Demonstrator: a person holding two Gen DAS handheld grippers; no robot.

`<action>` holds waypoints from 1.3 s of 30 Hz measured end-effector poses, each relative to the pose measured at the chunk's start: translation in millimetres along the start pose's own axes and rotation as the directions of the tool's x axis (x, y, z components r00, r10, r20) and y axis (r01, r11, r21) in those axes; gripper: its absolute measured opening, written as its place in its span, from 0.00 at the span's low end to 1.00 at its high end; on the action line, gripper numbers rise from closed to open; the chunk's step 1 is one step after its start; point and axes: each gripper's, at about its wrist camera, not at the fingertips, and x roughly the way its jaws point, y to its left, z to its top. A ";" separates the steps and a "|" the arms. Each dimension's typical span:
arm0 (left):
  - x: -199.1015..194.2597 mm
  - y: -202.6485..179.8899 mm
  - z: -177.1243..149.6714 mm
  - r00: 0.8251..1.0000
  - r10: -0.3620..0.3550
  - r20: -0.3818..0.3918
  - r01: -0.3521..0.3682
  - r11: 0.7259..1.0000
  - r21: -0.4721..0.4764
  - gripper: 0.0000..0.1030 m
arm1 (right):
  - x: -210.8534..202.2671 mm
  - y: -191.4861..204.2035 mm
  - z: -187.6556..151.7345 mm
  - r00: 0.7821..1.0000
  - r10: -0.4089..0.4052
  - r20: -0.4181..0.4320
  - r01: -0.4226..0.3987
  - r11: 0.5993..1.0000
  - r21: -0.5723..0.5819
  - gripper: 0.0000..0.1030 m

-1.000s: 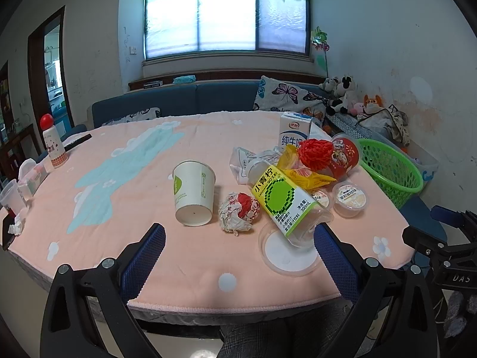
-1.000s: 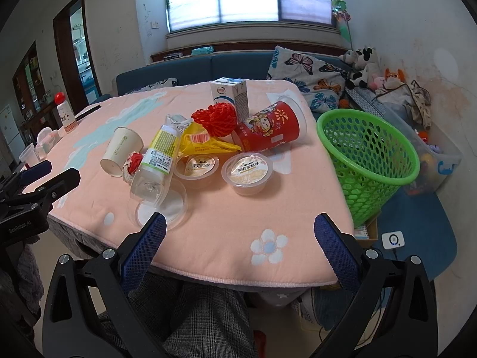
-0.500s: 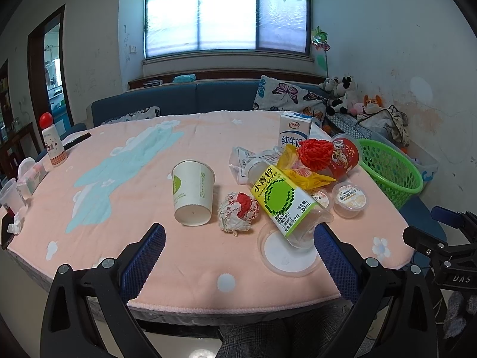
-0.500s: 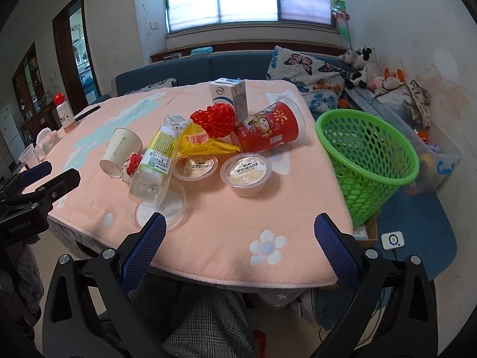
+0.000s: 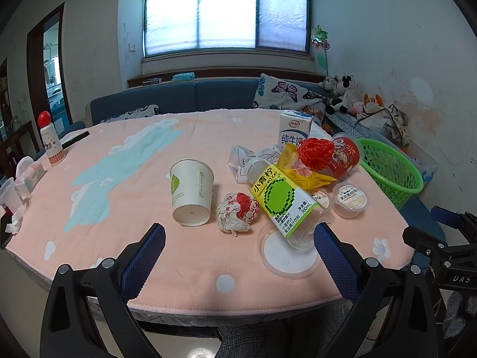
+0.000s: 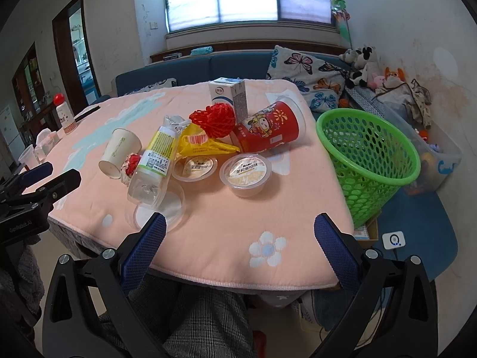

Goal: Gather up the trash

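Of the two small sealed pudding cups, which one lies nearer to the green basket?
The pudding cup standing clear; the other cup is partly under the yellow wrapper, farther from the green basket.

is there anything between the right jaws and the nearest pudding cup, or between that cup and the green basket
Nothing visible. The right gripper is open, with only bare tablecloth up to the pudding cup. From that cup to the green basket at the table's edge, the cloth is also bare.

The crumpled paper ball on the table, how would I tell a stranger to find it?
Start at the pink tablecloth, near its front edge. Between the overturned white paper cup and the green-labelled bottle lies the crumpled paper ball, the only wadded white wrapper with red print.
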 end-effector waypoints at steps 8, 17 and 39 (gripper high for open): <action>8.4 1.2 2.4 1.000 0.003 -0.012 -0.003 1.000 -0.009 0.94 | 6.0 0.9 1.9 1.000 0.007 -0.008 -0.007 1.000 -0.004 0.95; 17.0 14.1 6.4 1.000 0.006 -0.027 -0.006 1.000 -0.027 0.94 | 15.1 6.6 10.0 0.999 0.031 -0.011 -0.031 0.999 -0.028 0.94; 38.3 68.7 27.3 0.999 0.003 -0.047 -0.006 0.997 -0.078 0.82 | 59.6 55.4 51.6 0.968 0.216 -0.128 -0.228 0.970 -0.090 0.74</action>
